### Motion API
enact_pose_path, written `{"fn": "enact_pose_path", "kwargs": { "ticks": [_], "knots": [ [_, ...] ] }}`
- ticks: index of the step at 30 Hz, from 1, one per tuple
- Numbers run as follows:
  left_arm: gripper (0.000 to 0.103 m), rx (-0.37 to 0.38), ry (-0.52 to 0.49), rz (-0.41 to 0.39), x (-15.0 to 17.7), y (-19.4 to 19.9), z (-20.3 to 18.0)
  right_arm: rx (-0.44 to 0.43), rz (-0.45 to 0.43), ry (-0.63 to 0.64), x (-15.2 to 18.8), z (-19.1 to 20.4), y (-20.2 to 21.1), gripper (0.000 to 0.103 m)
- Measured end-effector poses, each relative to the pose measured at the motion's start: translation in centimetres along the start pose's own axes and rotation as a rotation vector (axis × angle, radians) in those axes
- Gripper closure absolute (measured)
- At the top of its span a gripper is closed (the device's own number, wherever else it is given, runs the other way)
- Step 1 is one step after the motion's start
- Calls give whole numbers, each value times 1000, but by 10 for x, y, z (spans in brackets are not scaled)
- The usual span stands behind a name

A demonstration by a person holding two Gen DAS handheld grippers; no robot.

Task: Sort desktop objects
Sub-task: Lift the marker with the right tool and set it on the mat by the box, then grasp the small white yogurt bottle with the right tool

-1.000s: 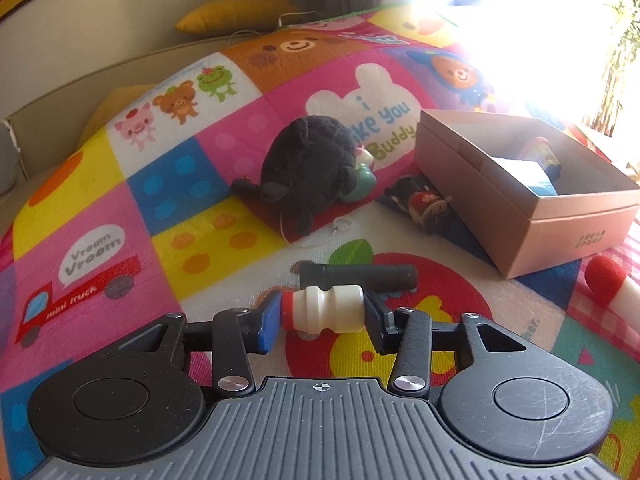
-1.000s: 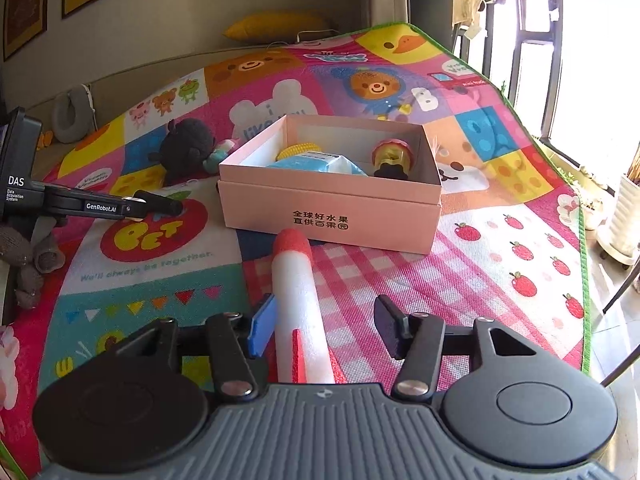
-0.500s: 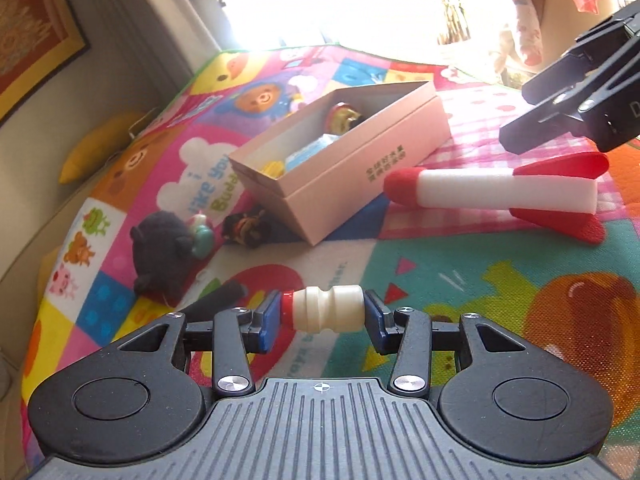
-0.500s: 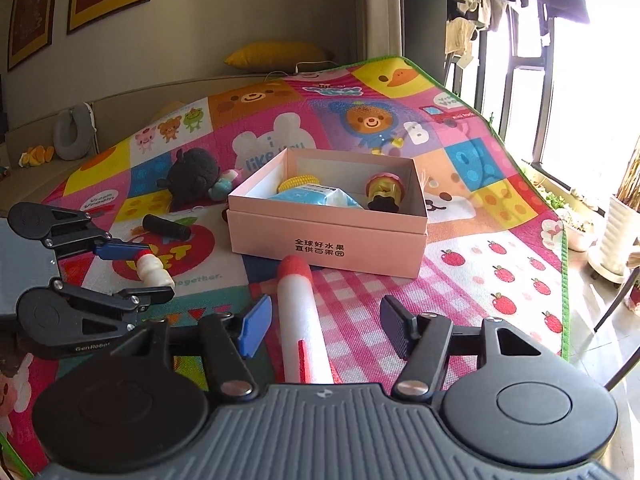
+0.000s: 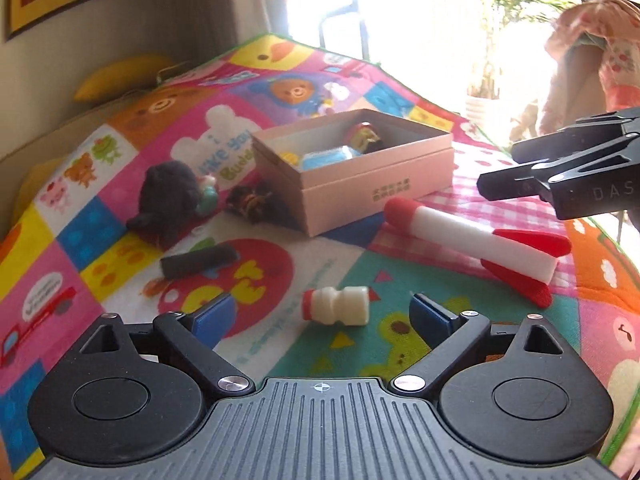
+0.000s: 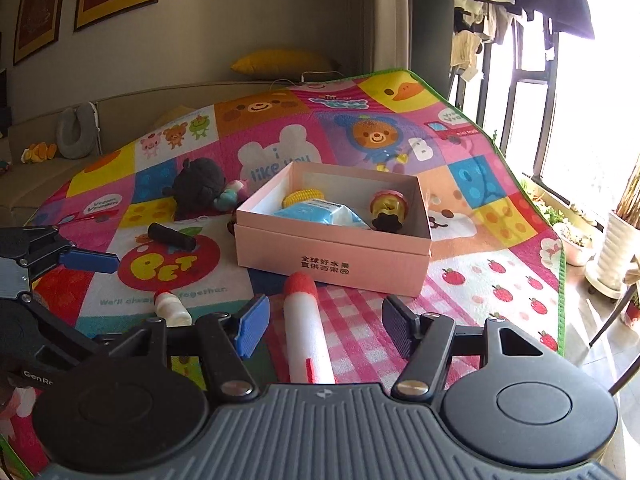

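The left tool (image 5: 322, 316) has its two blue fingers (image 5: 212, 318) spread wide apart, and nothing is between them. It is low and points forward. The right tool (image 6: 322, 324) also has its blue fingers (image 6: 252, 324) spread wide apart and grips nothing. It sits low too. In the left camera view, the right tool shows as a black shape at the right edge.

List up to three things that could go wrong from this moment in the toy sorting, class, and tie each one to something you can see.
1. The small bottle lies on its side on the mat, outside the pink box, between the open left claw fingers; being round, it may roll away.
2. The foam rocket looks long for the box, which already holds items; it might not fit.
3. The right claw is open over the rocket, close to the left claw; they could bump.
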State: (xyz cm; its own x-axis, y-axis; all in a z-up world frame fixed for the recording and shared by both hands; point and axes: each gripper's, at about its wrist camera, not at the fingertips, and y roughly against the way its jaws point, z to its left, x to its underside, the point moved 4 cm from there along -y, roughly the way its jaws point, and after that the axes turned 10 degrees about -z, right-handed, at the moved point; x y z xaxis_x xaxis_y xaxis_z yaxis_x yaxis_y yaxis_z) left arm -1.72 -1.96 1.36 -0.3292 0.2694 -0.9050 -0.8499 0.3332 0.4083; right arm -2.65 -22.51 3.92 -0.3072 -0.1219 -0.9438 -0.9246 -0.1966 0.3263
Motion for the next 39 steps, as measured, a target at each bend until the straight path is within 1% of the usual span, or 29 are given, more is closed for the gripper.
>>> {"fn": "enact_pose_path", "kwargs": {
  "ticks": [1,2,3,4,5,6,7,10,15,18,19,20,22,23,27,31,34,39],
  "knots": [
    [2,-26,31,11,2,2,9,-23,-7,11,-5,6,-2,40],
    [2,-48,62,20,4,5,18,-46,-1,18,-9,13,-4,43],
    [2,-67,97,31,6,6,28,-80,16,19,-13,20,-10,53],
    [1,-84,131,40,8,7,37,-123,43,18,-17,28,-17,58],
    [1,-102,162,45,11,9,46,-162,71,23,-19,37,-25,66],
    [1,-120,188,47,14,11,54,-193,91,35,-21,46,-32,69],
    [1,-137,207,48,17,12,62,-229,107,62,-22,59,-39,70],
    [1,-182,254,52,24,16,81,-291,126,189,-20,96,-54,70],
    [1,-235,341,57,35,19,111,-315,156,413,2,146,-75,70],
    [1,-246,380,57,41,19,123,-284,178,503,14,160,-84,71],
    [1,-247,392,57,42,20,126,-276,186,518,17,161,-87,73],
    [1,-247,401,57,43,21,127,-273,193,524,18,161,-89,78],
    [1,-246,413,57,45,20,130,-270,189,518,17,158,-88,82],
    [1,-247,414,57,45,20,130,-269,181,511,15,156,-86,82],
    [1,-243,409,62,44,19,125,-285,100,422,2,140,-67,82],
    [1,-219,387,66,39,16,113,-296,47,290,-1,115,-46,82],
    [0,-201,360,73,34,14,102,-301,31,179,4,95,-36,82],
    [0,-199,322,89,27,8,86,-296,5,44,11,76,-31,82]
  ]
}}
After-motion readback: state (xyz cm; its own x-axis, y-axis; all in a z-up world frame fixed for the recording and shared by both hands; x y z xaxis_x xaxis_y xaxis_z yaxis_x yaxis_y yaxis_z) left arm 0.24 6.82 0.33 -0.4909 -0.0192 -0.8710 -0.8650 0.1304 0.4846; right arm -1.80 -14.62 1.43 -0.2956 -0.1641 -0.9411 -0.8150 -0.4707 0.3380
